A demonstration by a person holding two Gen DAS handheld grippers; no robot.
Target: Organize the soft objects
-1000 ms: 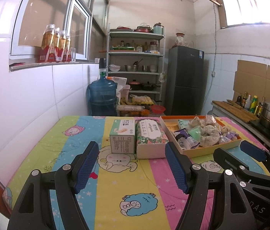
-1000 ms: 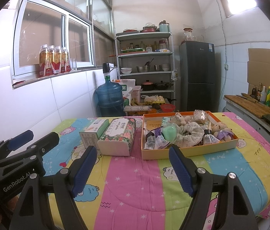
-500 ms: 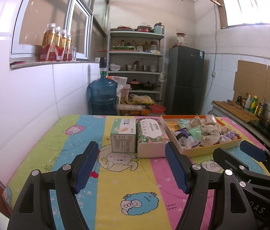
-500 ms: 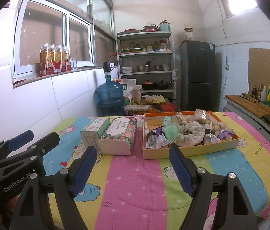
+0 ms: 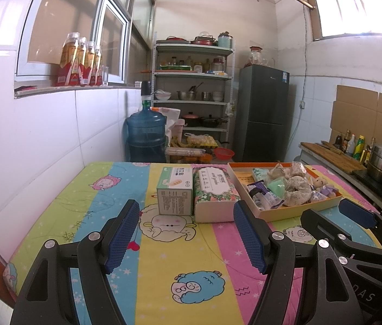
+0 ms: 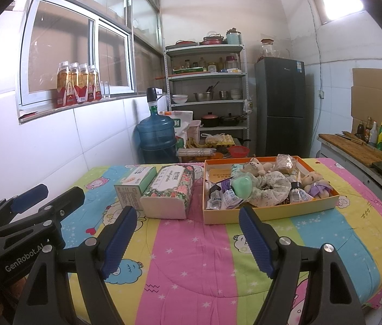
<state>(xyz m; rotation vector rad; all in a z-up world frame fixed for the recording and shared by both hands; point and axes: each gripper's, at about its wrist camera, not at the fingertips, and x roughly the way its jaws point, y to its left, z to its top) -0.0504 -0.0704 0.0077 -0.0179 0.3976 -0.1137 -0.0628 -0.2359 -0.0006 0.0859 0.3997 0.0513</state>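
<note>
White-tiled kitchen walls, a metal shelf rack (image 6: 207, 92) and a dark refrigerator (image 6: 280, 105) close the background. Nearer, a table carries a quilted cloth (image 6: 196, 246) in pastel stripes printed with cartoon sheep.

Left gripper (image 5: 185, 238) and right gripper (image 6: 188, 241) hover side by side above the near part of the cloth, each tilted slightly downward. Both sets of jaws are spread wide with nothing between the ribbed blue pads (image 5: 248, 238); the tongs are released.

Ahead of the left gripper stand two rectangular packs, touching each other: a green-and-white cardboard box (image 5: 176, 191) and a floral soft-wrapped tissue pack (image 5: 214, 192).

Ahead of the right gripper lies a shallow orange cardboard tray (image 6: 269, 212) (just beside the tissue pack). It holds the soft objects: a frilled floral fabric ring (image 6: 269, 189), a mint-green rounded piece (image 6: 241, 185), a small plush bear in a lilac dress (image 6: 315, 185), a second plush figure (image 6: 256, 166) and crinkled plastic sachets (image 6: 225, 196).

Bare cloth lies between both grippers and the packs. Beyond the right gripper's outer side the cloth runs to the table edge, with a counter (image 6: 353, 146) beyond a gap.
</note>
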